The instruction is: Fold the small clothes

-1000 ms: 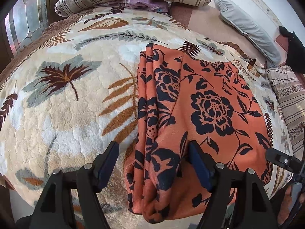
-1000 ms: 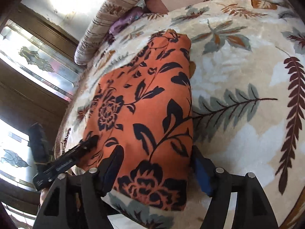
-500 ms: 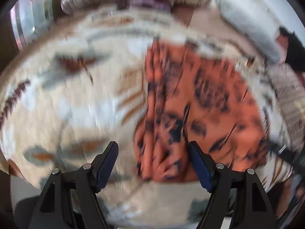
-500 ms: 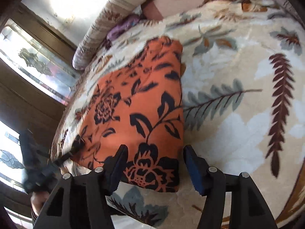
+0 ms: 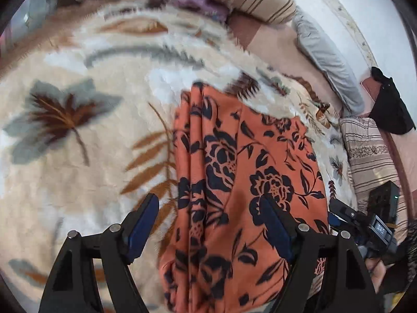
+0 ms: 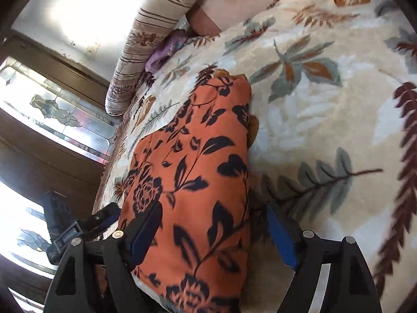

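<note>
Orange garment (image 5: pixel 250 172) (folded) on blanket (image 5: pixel 78 182)

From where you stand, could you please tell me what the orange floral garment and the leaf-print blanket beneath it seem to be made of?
Orange floral garment: probably a thin, soft woven or knit fabric with a matte finish; it gathers in narrow pleats along one edge and drapes limply. Leaf-print blanket: apparently a thick plush fleece; its surface looks fuzzy and dimpled, with a soft sheen.

A leaf-patterned bed blanket (image 5: pixel 78 182) (plush) beside a bright stained-glass window (image 6: pixel 60 112).
</note>
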Demonstrator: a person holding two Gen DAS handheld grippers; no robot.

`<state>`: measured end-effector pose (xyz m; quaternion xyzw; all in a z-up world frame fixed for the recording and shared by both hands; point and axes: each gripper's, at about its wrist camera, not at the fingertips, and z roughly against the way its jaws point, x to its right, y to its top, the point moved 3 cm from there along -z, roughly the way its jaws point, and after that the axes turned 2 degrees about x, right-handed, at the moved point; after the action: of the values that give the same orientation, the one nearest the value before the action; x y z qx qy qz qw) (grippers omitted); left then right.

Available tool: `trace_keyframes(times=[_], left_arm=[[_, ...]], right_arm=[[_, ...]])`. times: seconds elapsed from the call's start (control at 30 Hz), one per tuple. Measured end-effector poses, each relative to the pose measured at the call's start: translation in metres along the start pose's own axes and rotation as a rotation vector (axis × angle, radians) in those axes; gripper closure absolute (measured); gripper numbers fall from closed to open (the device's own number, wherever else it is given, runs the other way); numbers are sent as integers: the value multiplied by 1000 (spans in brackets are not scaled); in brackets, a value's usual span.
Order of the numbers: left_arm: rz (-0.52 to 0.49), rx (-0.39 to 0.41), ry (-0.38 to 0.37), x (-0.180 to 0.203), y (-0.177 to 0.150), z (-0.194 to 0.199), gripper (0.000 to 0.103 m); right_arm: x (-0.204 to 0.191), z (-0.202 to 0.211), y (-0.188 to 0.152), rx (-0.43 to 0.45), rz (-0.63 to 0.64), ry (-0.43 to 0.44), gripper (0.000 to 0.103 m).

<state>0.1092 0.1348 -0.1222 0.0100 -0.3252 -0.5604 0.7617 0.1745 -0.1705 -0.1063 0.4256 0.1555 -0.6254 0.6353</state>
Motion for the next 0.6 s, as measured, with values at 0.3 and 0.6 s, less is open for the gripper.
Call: trace_keyframes(times=[0.3, 0.6], left_arm=[[-129, -5, 2, 29, -8, -11, 72], [-186, 46, -54, 125, 27, -44, 63]], right_arm=[[-32, -36, 15, -118, 174, -5, 68], [-3, 48, 78, 112, 173, -38, 66]])
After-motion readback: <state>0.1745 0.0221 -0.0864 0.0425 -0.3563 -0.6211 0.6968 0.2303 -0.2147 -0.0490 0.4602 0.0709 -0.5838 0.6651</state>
